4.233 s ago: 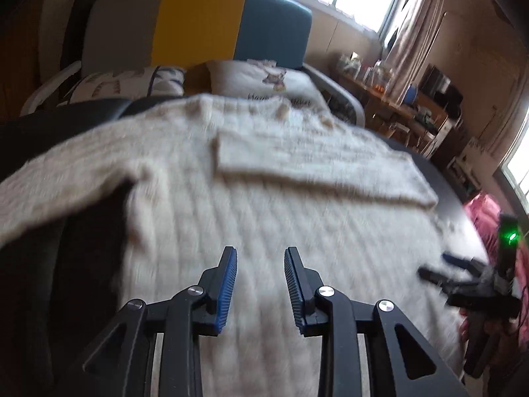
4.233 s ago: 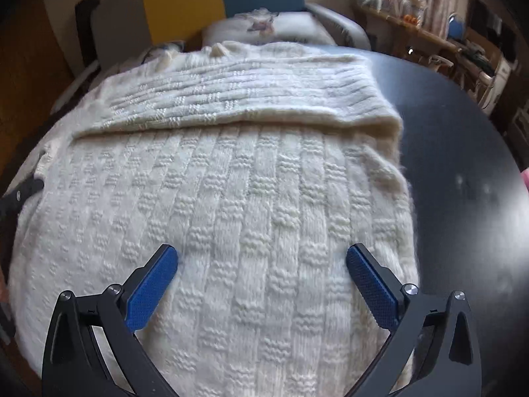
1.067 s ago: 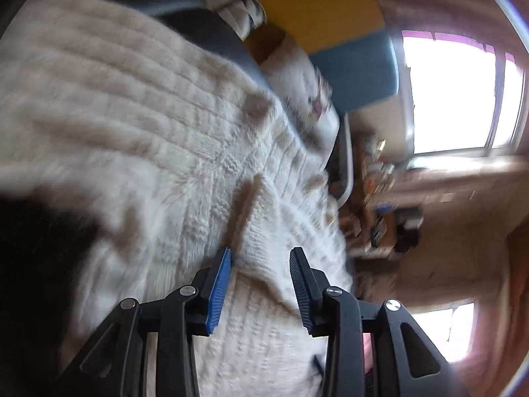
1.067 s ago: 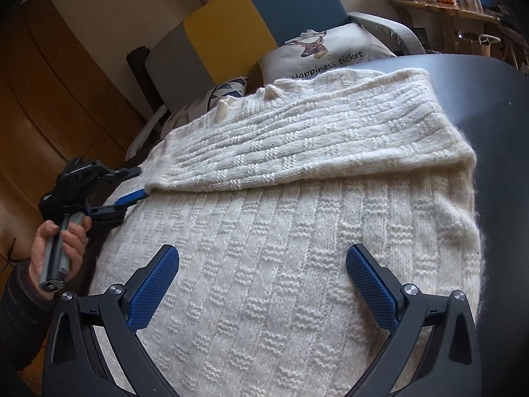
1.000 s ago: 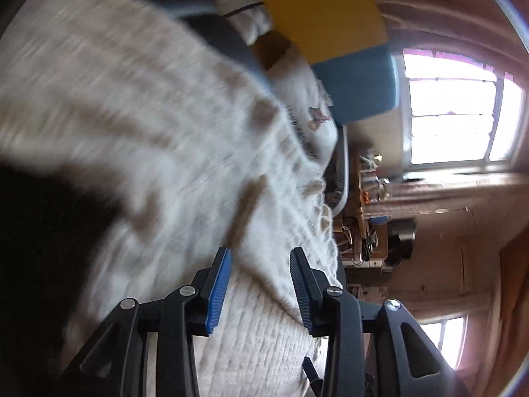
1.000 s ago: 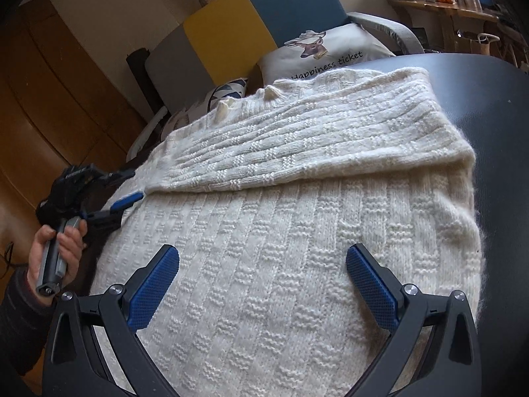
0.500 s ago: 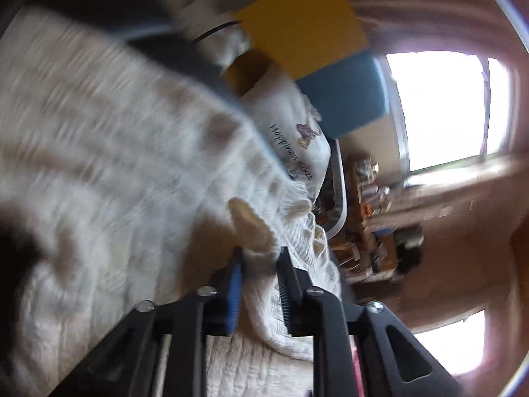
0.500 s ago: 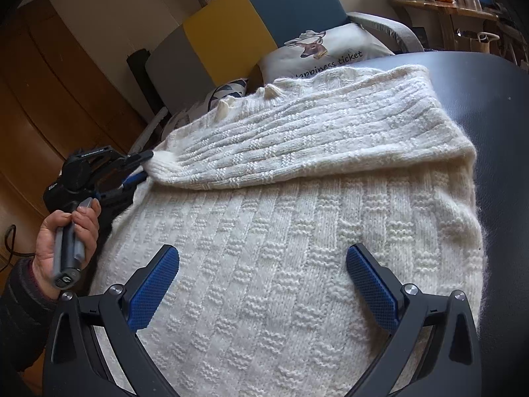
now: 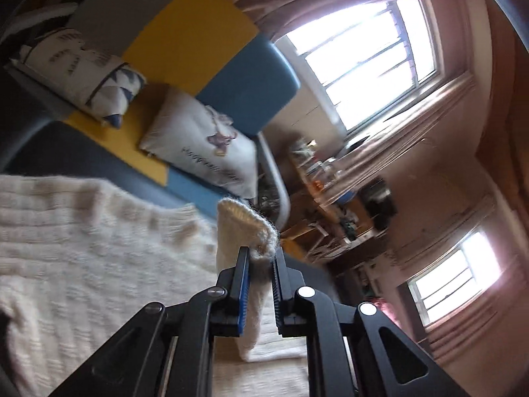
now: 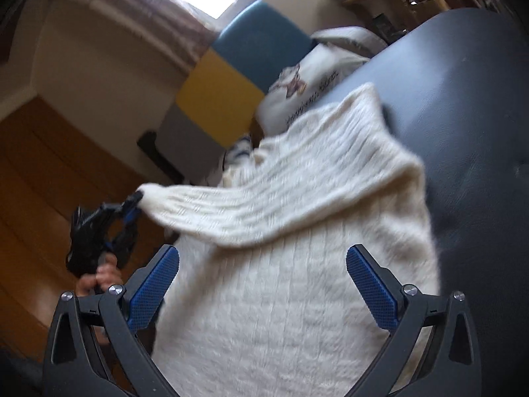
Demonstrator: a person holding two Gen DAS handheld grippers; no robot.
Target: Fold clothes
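a: what does the sweater (image 10: 297, 284) look like?

b: cream, thick knit, with ribbed and blocky texture. its body lies flat on the dark table (image 10: 469, 106), and one sleeve (image 10: 251, 205) is lifted off it, stretched leftward in the air. both views are blurred, so finer stitch detail is hard to read.

a: who has the sleeve?

b: the left gripper (image 9: 259, 266). its blue pads are drawn in narrow, pinching the cuff (image 9: 244, 228), which pokes up above the fingertips. in the right wrist view that gripper (image 10: 132, 205) shows at the sleeve's far end, with the person's hand (image 10: 99, 278) around its handle.

a: and the right gripper (image 10: 263, 274)?

b: spread wide, nothing between its pads, hovering over the sweater's lower body.

a: any containers?

b: none on the table. a cluttered shelf (image 9: 330, 192) stands near the window (image 9: 360, 53), too blurred to tell what it holds.

a: edges and room?

b: the sweater's right edge sits well inside the table, with bare dark surface beyond it. behind the table is a sofa (image 9: 185, 43) in grey, yellow and blue, with a printed cushion (image 9: 205, 145) just beyond the sweater's far edge.
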